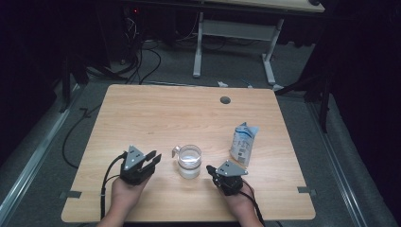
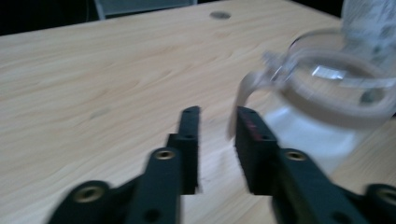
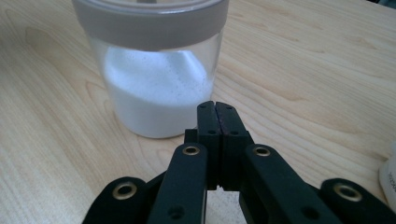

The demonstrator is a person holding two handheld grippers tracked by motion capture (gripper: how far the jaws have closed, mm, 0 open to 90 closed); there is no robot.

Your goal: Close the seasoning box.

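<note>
Looking down from the high view, a clear glass jar with a side handle and white powder in its lower half (image 1: 189,161) stands near the front middle of the pale wooden table (image 1: 156,113). The left gripper (image 1: 152,160) lies just beside the jar's handle side with its jaws parted and nothing between them; the right gripper (image 1: 210,170) rests just beside the jar's other side, jaws clenched together on nothing. A white and blue soft pouch (image 1: 243,144) stands tilted near the jar, beyond the right gripper. I judge the step in hand to be the left gripper's approach to the handle; the next move calls for lining the parted jaws around the thin handle loop and closing without knocking the jar.

From the left gripper view, which is blurred, the left gripper (image 2: 217,126) points at bare wood, and the jar's curved handle (image 2: 245,100) sits just past the tip of one jaw, apart from the pads.

From the right gripper view, the right gripper (image 3: 216,106) has its pads pressed flat against each other, aimed at the jar (image 3: 154,60), whose powder slopes up one side.

The table is bare otherwise, with a round cable hole (image 1: 225,100) near its far edge. Grey floor, loose cables and another desk's white legs (image 1: 198,45) lie beyond in a dim room.
</note>
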